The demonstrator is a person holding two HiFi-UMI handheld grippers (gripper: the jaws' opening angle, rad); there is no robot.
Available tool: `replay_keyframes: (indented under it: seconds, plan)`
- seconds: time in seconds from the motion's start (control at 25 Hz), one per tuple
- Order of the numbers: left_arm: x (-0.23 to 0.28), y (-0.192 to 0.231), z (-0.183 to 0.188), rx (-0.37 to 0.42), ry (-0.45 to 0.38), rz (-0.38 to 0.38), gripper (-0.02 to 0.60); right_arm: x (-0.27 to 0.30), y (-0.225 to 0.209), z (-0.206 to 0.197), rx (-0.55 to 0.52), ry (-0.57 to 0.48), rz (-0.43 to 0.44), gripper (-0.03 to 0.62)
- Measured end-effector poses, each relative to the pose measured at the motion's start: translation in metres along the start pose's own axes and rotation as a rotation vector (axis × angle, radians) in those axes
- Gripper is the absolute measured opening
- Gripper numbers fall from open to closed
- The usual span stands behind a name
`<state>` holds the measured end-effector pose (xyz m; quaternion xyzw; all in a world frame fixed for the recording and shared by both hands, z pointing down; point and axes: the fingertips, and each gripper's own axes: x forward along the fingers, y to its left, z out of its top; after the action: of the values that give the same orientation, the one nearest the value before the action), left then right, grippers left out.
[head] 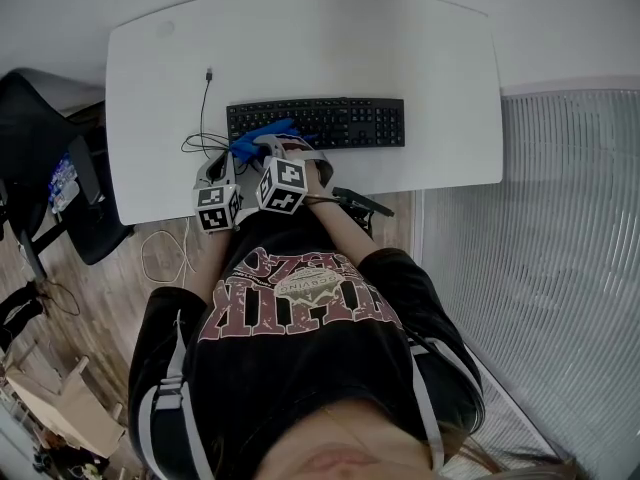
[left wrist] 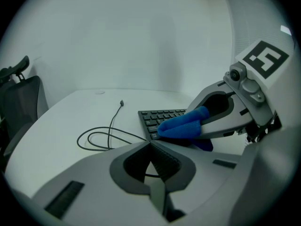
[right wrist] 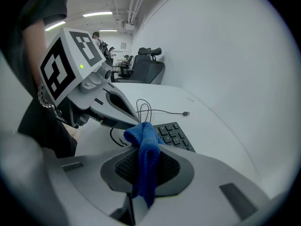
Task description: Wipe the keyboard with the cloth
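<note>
Right gripper (right wrist: 142,142) was the one doing the work here: its jaws were pinched shut on the blue cloth (right wrist: 143,159). The cloth ran folded up between the pads and bunched out past the tips in a fat roll. In the head view that roll sat at the left end of the keyboard (head: 316,123). From the left gripper view it looked to be resting on the leftmost keys, but I couldn't tell how hard it was pressed down.

Left gripper (left wrist: 150,144) had its jaws pressed together with nothing between them. It was just to the left of the right one and a bit nearer, cubes almost side by side, hanging over the near edge of the desk (head: 400,48). Its tips pointed toward the keyboard's left end and weren't touching the cloth.

The keyboard was black, full size, lying square across the middle of the white desk. A thin black cable (head: 205,118) was just left of it. It looped loosely beside the keyboard's left end, and its free plug end ran toward the far side of the desk.

Off the desk's left edge there was a black chair (head: 40,138), with wood floor (head: 110,298) under it. The right side of the scene was a pale ribbed surface; no idea what that was.
</note>
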<state>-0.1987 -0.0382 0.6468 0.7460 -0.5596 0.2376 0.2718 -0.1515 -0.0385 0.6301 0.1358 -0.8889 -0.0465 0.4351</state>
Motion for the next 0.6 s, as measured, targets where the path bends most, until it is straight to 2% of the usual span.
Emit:
replay_keyframes:
  seconds: [0.6]
  plan:
    - [0.000, 0.000, 0.000, -0.023, 0.005, 0.042, 0.029, -0.022, -0.015, -0.032, 0.083, 0.018, -0.037, 0.064]
